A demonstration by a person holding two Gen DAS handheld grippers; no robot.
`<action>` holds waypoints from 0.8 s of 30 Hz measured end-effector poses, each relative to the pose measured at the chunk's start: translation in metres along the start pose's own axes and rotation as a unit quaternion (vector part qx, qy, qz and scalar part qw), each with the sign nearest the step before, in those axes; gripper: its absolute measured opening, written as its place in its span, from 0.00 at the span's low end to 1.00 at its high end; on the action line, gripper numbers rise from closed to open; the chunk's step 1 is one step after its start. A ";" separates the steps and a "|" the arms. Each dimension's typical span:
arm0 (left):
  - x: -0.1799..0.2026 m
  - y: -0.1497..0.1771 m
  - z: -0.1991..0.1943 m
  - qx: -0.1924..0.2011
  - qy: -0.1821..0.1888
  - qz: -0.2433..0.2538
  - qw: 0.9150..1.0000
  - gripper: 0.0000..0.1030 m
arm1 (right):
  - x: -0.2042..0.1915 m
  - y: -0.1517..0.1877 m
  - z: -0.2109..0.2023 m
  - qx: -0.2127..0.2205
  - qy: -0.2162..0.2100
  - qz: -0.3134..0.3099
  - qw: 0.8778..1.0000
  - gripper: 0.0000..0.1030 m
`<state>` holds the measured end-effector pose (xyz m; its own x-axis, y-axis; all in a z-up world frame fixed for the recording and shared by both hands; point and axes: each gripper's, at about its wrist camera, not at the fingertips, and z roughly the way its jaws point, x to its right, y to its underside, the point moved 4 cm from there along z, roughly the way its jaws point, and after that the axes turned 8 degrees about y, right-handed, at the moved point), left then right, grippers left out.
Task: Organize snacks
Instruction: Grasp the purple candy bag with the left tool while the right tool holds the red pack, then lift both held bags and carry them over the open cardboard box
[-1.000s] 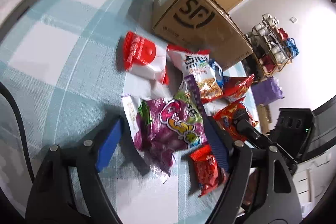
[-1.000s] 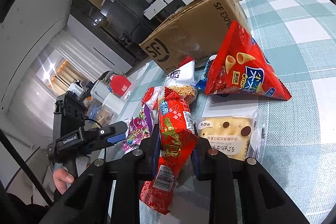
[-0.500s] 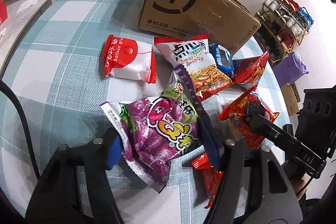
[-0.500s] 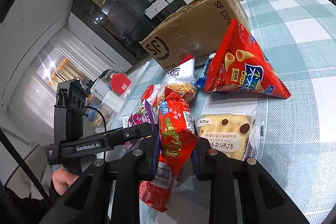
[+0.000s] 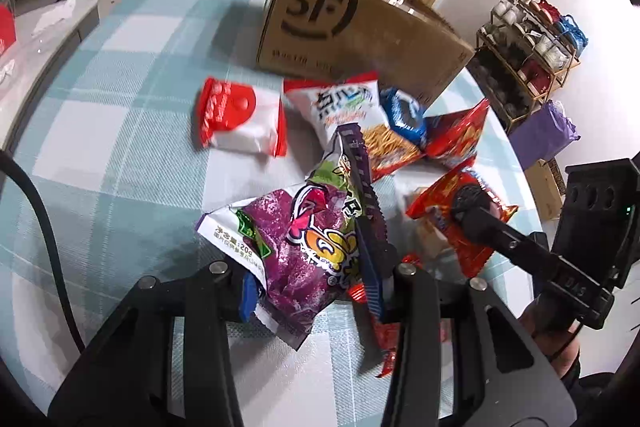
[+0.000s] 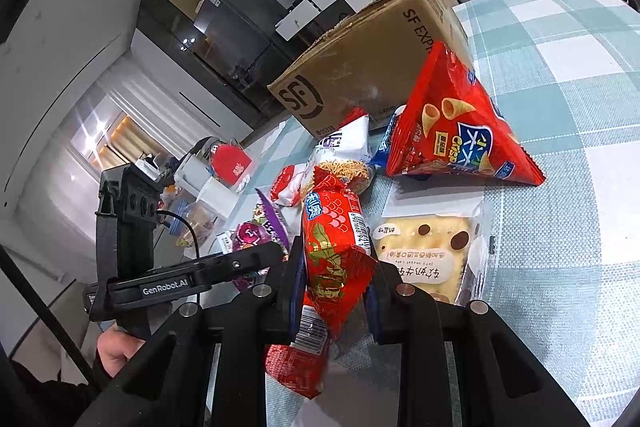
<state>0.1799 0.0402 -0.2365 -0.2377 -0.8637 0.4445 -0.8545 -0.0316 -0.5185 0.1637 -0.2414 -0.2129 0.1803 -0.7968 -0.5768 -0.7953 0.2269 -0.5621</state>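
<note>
So the left claw (image 5: 312, 291) has just been closing and now has the purple snack bag (image 5: 308, 239) squeezed between its blue pads, the bag crumpled up and tipped, one corner poking out below the claw. Right next to it the right claw (image 6: 334, 291) is clamped tight on a red snack packet (image 6: 332, 251), which sticks up above the pads with its barcode end hanging below them. In the left wrist view that same packet peeks out red just under the purple bag.

Moving outward on the table (image 5: 120, 131), with its teal and white checked cloth: a red and white pouch (image 5: 240, 119) lies flat by itself, a little apart from the pile. Beside it is a white noodle snack bag (image 5: 352, 115), with a small blue packet (image 5: 404, 115) touching it, then a red triangular chip bag (image 6: 452, 131) standing up. A clear-wrapped pale cake with dark dots (image 6: 432, 251) sits flat just beside the right claw. An orange-red cookie pack (image 5: 452, 211) shows behind the right claw's tip in the left view.

Behind all the snacks is a brown cardboard box (image 5: 352, 27) with a black SF logo, resting on the table. A hand (image 6: 116, 351) grips the left claw's handle.
</note>
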 end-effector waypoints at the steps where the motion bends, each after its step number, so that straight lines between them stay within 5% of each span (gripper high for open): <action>1: 0.001 -0.002 -0.004 0.007 0.001 0.002 1.000 0.37 | -0.001 0.000 -0.001 0.002 0.000 -0.001 1.000 0.24; 13: 0.028 -0.028 -0.053 0.059 0.000 0.058 0.997 0.37 | -0.021 -0.017 -0.025 0.031 -0.006 -0.020 0.999 0.24; 24: 0.061 -0.081 -0.104 0.097 0.016 0.114 0.989 0.37 | -0.060 -0.070 -0.072 0.084 0.003 -0.076 0.994 0.24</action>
<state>0.1867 0.0427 -0.0918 -0.4307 -0.8432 0.3216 -0.6728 0.0625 -0.7371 0.1671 -0.2499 -0.0965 0.2873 -0.8315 -0.4754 -0.6519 0.1939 -0.7331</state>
